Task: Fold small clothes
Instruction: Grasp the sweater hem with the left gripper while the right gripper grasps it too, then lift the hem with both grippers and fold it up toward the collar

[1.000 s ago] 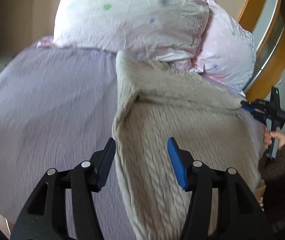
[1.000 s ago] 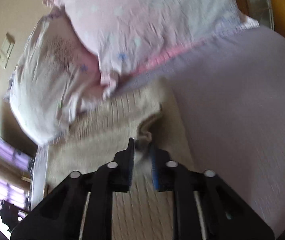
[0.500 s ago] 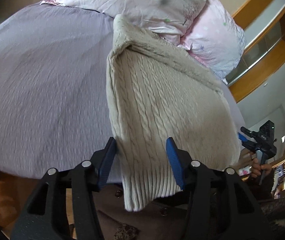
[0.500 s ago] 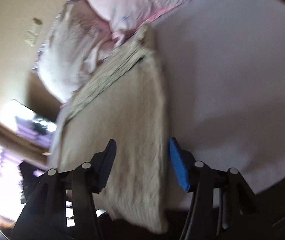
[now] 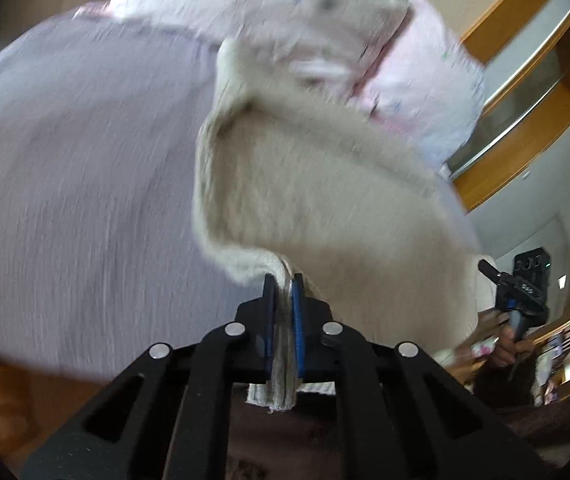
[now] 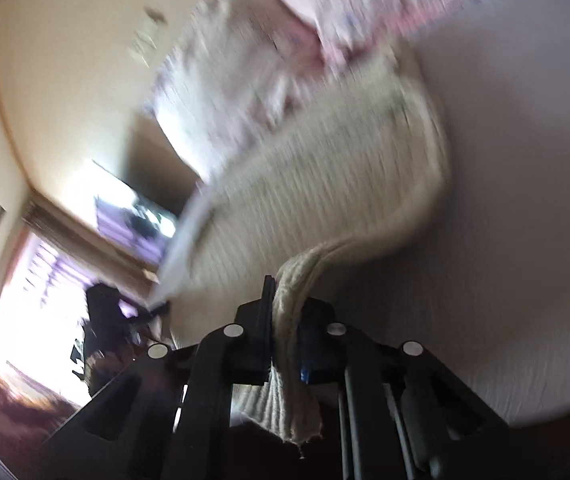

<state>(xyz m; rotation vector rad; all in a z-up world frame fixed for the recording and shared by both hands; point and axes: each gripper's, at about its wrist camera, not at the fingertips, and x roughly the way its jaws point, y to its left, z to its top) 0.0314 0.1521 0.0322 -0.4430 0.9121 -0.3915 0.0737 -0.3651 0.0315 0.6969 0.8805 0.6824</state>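
On the lilac bedsheet (image 5: 77, 184), both grippers' fingers (image 5: 269, 320) (image 6: 265, 320) pinch the cream sweater's (image 5: 325, 208) hem.

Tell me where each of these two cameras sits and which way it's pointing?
Left wrist: rides the left gripper, looking along its fingers at the cream sweater, bed and pillows; the person's other hand shows.
Right wrist: rides the right gripper, facing the sweater and bed.
Shared: each sees the sweater's hem pinched.
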